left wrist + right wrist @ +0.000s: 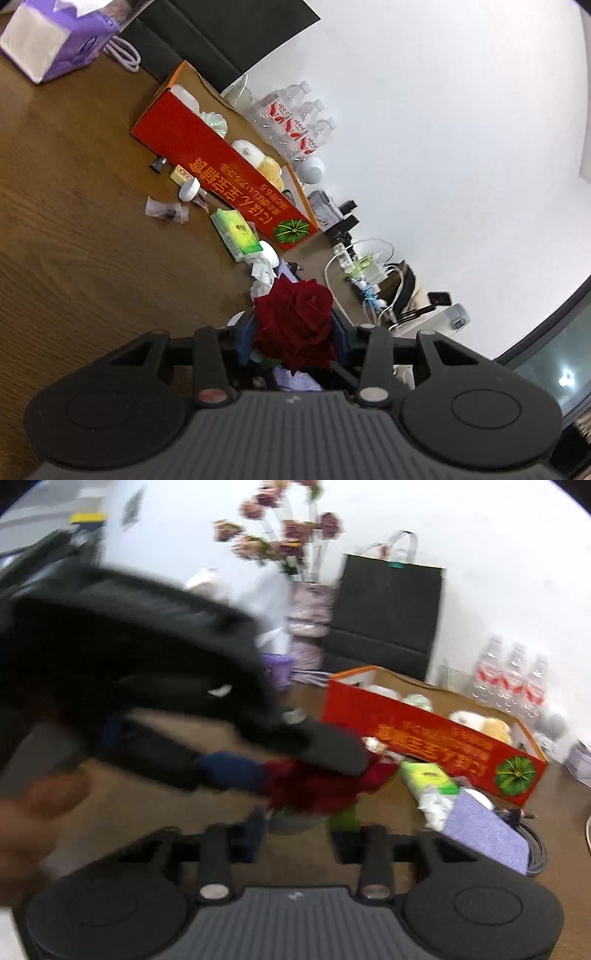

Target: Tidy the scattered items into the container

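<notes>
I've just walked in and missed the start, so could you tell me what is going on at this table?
A person is tidying loose items into the red cardboard box, working a handheld gripper in each hand. The left gripper is shut on a dark red rose, held above the wooden table. The right gripper is open just below it, holding nothing. A green packet, crumpled tissue and other small bits lie outside the box.

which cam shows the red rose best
The left wrist view. There the red rose sits sharp and centred, clamped between the left gripper fingers. In the right wrist view the same rose is only a motion-blurred red smear, partly covered by the left gripper passing in front.
</notes>
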